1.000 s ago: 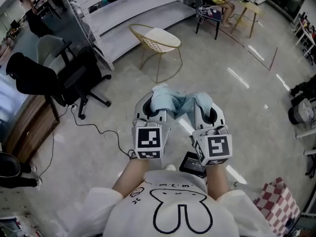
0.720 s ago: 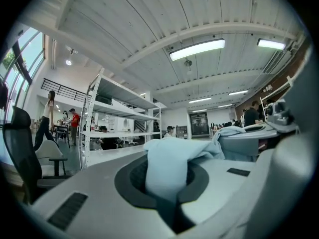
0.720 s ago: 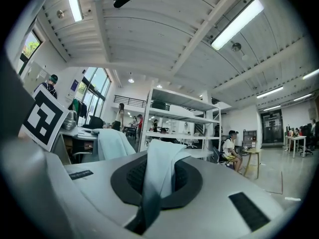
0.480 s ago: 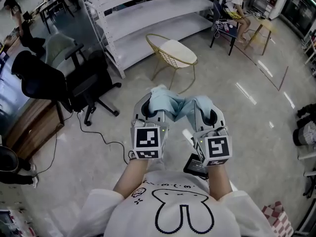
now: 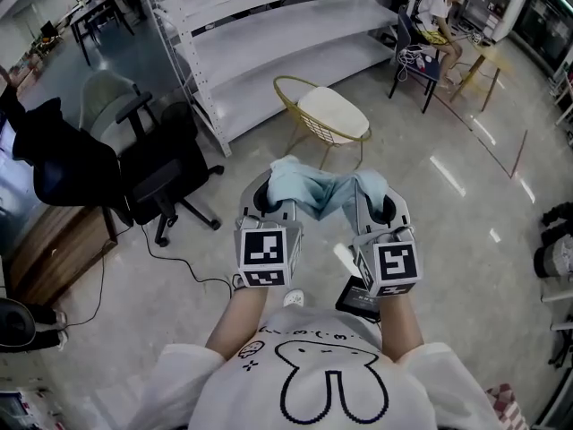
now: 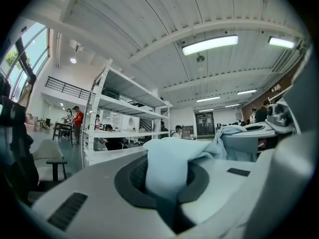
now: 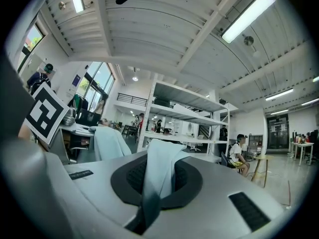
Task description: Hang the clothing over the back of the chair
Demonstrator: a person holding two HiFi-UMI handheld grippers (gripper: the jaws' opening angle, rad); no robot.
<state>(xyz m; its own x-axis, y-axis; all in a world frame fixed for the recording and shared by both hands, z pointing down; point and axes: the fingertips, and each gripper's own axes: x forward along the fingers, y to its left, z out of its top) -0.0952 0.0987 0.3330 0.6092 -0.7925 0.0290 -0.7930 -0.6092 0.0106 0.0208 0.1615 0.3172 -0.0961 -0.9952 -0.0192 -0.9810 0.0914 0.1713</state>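
A light blue garment (image 5: 320, 189) hangs bunched between my two grippers, held level in front of the person. My left gripper (image 5: 276, 195) is shut on one part of the cloth (image 6: 169, 168). My right gripper (image 5: 369, 195) is shut on another part of it (image 7: 158, 180). A gold wire chair with a white seat (image 5: 329, 115) stands on the floor just beyond the grippers, in front of the white shelving. Its back rim curves along the left side.
White metal shelving (image 5: 269, 34) runs behind the chair. Black office chairs (image 5: 161, 168) and a wooden desk (image 5: 49, 240) stand at left, with a cable across the floor. A seated person (image 5: 439, 16) and a stool (image 5: 483, 61) are at the far right. A dark device (image 5: 358, 298) lies by the feet.
Both grippers and the person have moved forward with the garment. The gold chair and the shelving now lie closer and lower in the head view. The grips on the cloth are unchanged.
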